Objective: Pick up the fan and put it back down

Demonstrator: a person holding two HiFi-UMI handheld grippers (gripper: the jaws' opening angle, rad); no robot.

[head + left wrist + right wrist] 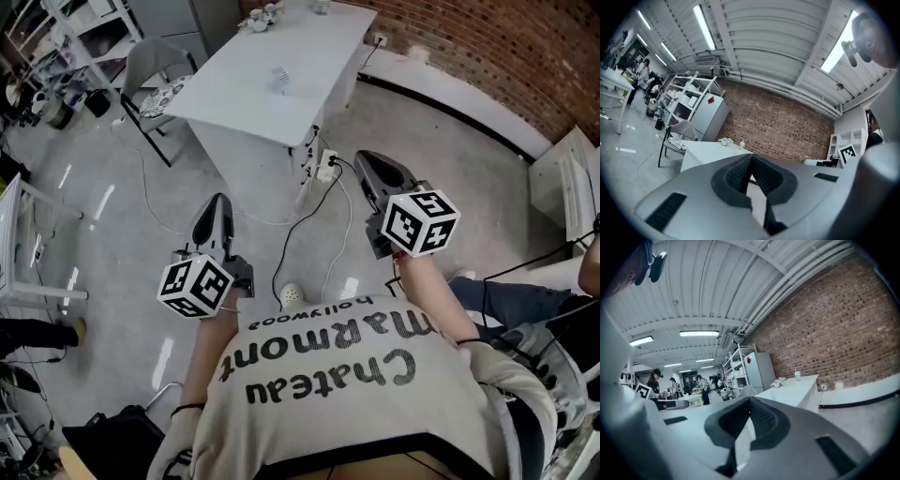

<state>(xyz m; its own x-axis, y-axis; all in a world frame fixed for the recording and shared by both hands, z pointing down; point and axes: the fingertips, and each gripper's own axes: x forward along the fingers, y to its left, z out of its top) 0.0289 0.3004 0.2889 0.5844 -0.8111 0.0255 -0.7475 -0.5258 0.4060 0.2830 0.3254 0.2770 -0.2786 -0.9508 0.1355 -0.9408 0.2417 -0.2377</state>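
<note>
Room: gray shiny floor (103, 225), with a brick wall (487, 56) at 1 o'clock and loose cords (298, 225) lying on the ground.
Table: a white table (234, 98) stands at 12 o'clock, well apart from the person.
Left claw: the left claw (217, 202) is held out flat in front of the chest, toward 11 o'clock. Its two jaws are pressed together with nothing in them.
Right claw: the right claw (368, 161) points toward 1 o'clock and tips down a tiny bit. Its jaws are together too, and empty.
Why held so: I think both claws are just carried along, since nothing is near enough to grab. The picking up has not begun.
Fan: I think the fan (279, 78) is the little thing on the table top, at 12 o'clock.
Fan's look: pale and very small from here. I cannot see blades or a handle, or tell if it stands or lies.
</note>
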